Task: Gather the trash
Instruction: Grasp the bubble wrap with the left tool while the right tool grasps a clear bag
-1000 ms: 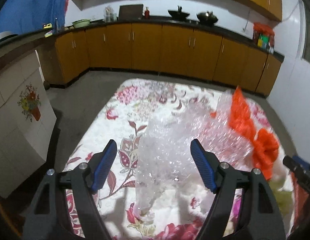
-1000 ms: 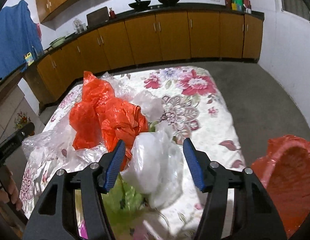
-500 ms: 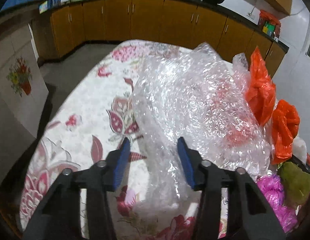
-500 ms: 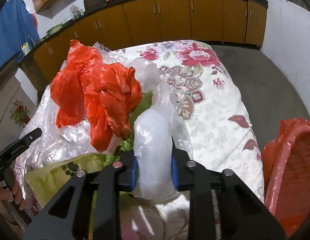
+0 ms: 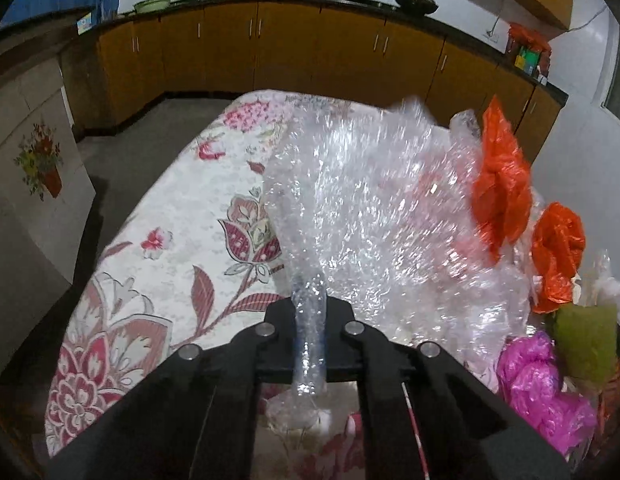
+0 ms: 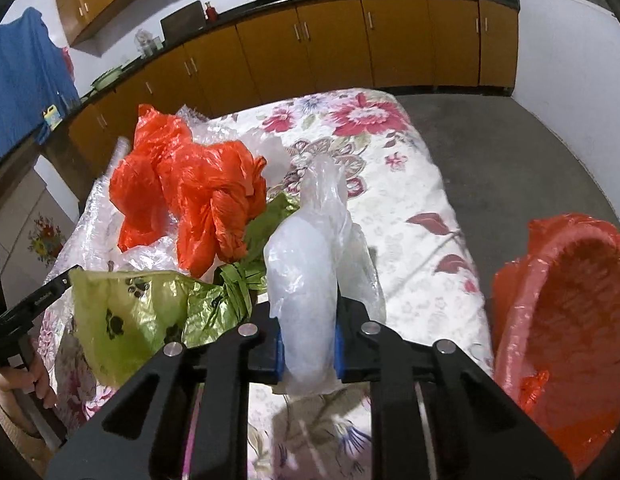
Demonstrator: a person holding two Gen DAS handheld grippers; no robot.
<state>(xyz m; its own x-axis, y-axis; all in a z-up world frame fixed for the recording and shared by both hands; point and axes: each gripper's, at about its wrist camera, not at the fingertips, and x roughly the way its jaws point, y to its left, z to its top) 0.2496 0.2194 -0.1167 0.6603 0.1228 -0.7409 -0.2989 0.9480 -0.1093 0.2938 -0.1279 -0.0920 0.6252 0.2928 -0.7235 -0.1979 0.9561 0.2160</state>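
Observation:
My left gripper (image 5: pixel 309 332) is shut on a corner of a large clear bubble wrap sheet (image 5: pixel 381 216) that spreads up and to the right over the floral tablecloth (image 5: pixel 182 216). My right gripper (image 6: pixel 309 344) is shut on a white translucent plastic bag (image 6: pixel 310 256), lifted a little above the cloth. Beside it lie crumpled orange bags (image 6: pixel 190 188) and a green paw-print bag (image 6: pixel 126 312). In the left wrist view the orange bags (image 5: pixel 505 188), a pink bag (image 5: pixel 541 384) and the green bag (image 5: pixel 585 340) sit at the right.
A red basket lined with a red bag (image 6: pixel 565 320) stands off the table's right edge. The left gripper's handle and a hand (image 6: pixel 18 344) show at the left of the right wrist view. Brown cabinets (image 5: pixel 310 52) line the walls beyond grey floor (image 6: pixel 509 152).
Both grippers have closed: the left onto the bubble wrap, the right onto the white bag. The bubble wrap has bunched and lifted, and the white bag has risen slightly.

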